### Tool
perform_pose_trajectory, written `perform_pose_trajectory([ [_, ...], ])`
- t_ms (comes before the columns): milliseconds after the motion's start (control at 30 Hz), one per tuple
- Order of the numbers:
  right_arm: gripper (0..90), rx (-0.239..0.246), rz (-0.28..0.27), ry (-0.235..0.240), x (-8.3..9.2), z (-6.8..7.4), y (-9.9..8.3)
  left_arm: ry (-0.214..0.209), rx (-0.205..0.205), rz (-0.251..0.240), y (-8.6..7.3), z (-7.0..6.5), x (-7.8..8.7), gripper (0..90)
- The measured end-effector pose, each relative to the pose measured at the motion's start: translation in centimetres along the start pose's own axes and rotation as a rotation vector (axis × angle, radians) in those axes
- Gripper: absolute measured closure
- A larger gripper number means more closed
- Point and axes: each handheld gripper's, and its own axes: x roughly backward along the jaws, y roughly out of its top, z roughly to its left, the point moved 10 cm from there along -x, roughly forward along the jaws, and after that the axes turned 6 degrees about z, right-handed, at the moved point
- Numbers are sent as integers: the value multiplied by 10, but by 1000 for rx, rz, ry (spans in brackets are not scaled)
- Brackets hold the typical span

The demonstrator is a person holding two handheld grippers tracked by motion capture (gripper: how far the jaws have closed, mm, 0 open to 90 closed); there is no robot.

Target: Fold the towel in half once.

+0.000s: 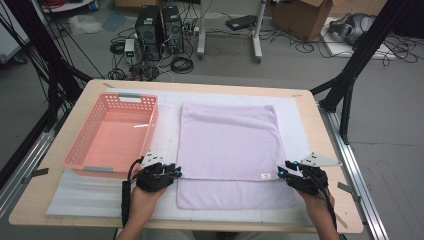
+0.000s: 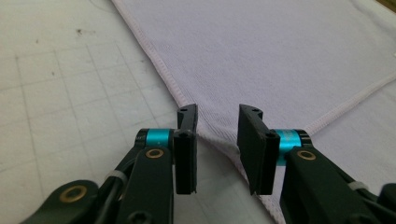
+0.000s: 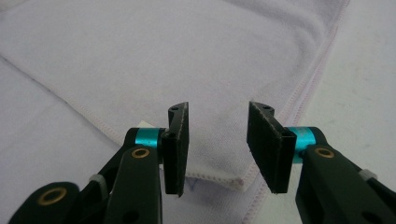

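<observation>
We see a table [image 1: 300,100] with a white mat [image 1: 90,197] spread over most of it. At the left side of the table sits a pink basket [image 1: 112,134] with nothing in it. It goes from near the far left corner down to just above our left gripper [image 1: 176,173].

Our left gripper is near the front edge of the table, just below the basket's near right corner. It points to the right, at the left edge of the purple towel [image 1: 227,150]. In the left gripper view its two black jaws stand apart, one on each side of the corner of the folded top layer [image 2: 205,135]. The pads do not press on the cloth, so this gripper is let go and holds nothing.

The purple towel lies flat in the middle of the table, just right of the basket and not touching it. The top part is folded down, and a strip of the lower layer sticks out toward the front edge. A small white tag [image 1: 266,175] sits near the fold's right corner.

Our right gripper [image 1: 281,170] is at the right, near the front edge, and points left at that corner. In the right gripper view its jaws also stand apart around the folded corner [image 3: 233,179]. It holds nothing.
</observation>
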Motion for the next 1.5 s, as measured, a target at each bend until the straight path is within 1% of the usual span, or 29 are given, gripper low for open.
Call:
perform_pose_trajectory([
  [100, 584, -1, 6, -4, 1, -1, -2, -12, 8, 16, -3, -1, 1, 697],
  [167, 584, -4, 7, -7, 2, -3, -3, -13, 3, 29, -6, -3, 1, 708],
  [267, 584, -7, 4, -11, 3, -5, -3, -16, -10, 44, -7, -4, 0, 773],
  [367, 584, -10, 5, -12, 3, -6, -4, -16, -16, 44, -7, -6, 0, 855],
  [467, 591, -15, 3, -29, 6, -10, -5, -14, -9, 38, -6, -7, 1, 871],
  [533, 613, -30, 7, -36, 8, -14, -7, -19, -7, 27, -4, -7, 2, 873],
  [600, 628, -54, 15, -31, 9, -16, -10, -29, 1, 10, -2, -8, 4, 873],
  [700, 618, -83, 37, -23, 7, -18, -14, -39, -2, -1, 0, -9, 6, 873],
  [733, 613, -96, 56, -21, 5, -17, -16, -45, 2, -5, 0, -10, 6, 873],
  [800, 613, -97, 100, -26, -1, -17, -21, -49, 0, -5, 0, -10, 7, 873],
  [867, 657, -98, 147, -26, -6, -16, -27, -58, 2, -9, 0, -11, 7, 874],
  [900, 685, -105, 161, -10, -8, -15, -29, -59, 1, -13, -1, -11, 8, 874],
  [1000, 740, -122, 161, 7, -8, -13, -31, -70, 6, -26, -1, -12, 12, 876],
  [1033, 785, -124, 164, 7, -7, -13, -32, -74, 9, -32, -2, -13, 13, 876],
  [1067, 836, -114, 165, 9, -7, -12, -32, -78, 12, -37, -2, -13, 14, 876],
  [1100, 850, -100, 163, 6, -7, -11, -32, -80, 17, -47, -2, -14, 15, 876],
  [1200, 859, -58, 146, -35, -5, -10, -30, -89, 25, -78, -2, -17, 20, 877],
  [1333, 858, -47, 103, -54, 5, -7, -27, -104, 37, -113, -1, -21, 27, 877],
  [1400, 859, -50, 103, -51, 10, -4, -30, -109, 37, -115, -4, -24, 30, 878],
  [1500, 859, -53, 85, -51, 20, -2, -32, -117, 34, -113, -10, -31, 36, 878],
])
